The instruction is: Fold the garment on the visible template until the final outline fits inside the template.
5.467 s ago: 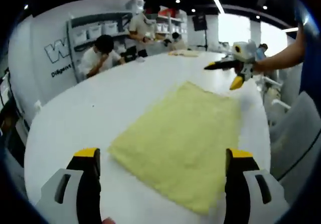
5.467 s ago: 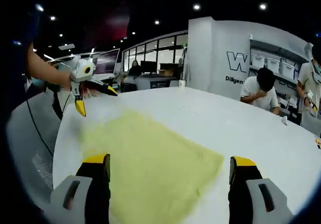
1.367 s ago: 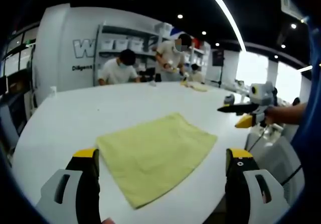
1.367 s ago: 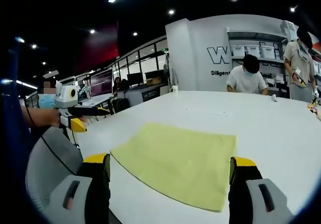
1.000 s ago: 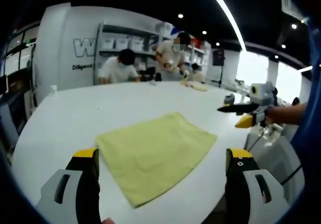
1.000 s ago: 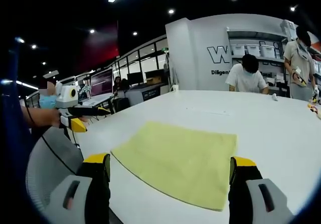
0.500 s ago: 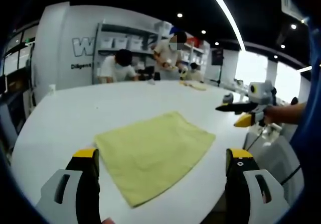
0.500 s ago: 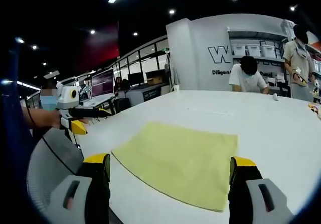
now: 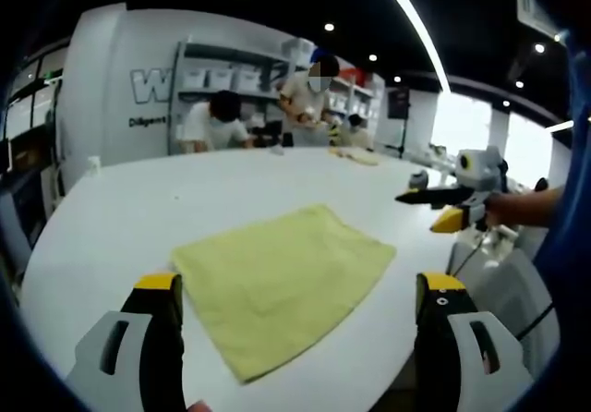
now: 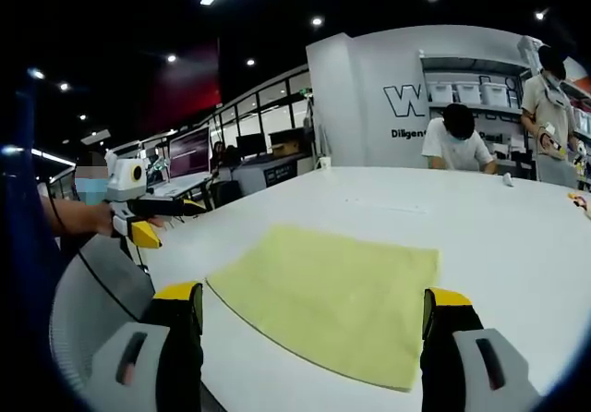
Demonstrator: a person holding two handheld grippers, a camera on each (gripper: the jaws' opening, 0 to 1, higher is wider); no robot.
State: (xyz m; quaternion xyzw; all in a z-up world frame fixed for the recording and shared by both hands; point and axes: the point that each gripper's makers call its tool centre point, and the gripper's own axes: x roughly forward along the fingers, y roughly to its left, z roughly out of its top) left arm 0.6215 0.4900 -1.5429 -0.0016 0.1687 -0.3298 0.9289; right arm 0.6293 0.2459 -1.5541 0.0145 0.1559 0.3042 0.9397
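Left tool (image 9: 300,312) and right tool (image 10: 314,324) mine, both wide open, empty, above folded yellow cloth (image 9: 282,278) flat on white surface (image 9: 148,209).

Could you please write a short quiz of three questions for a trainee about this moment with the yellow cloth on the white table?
1. True or false: the folded yellow cloth lies flat on the white table.
2. Multiple choice: the jaws of the left gripper stand A) clamped on the cloth, B) wide apart and empty, C) shut on a cup.
3. Fill in: the right gripper is held ___ of the cloth, touching nothing.

Key: 1 true; 2 B; 3 clear.
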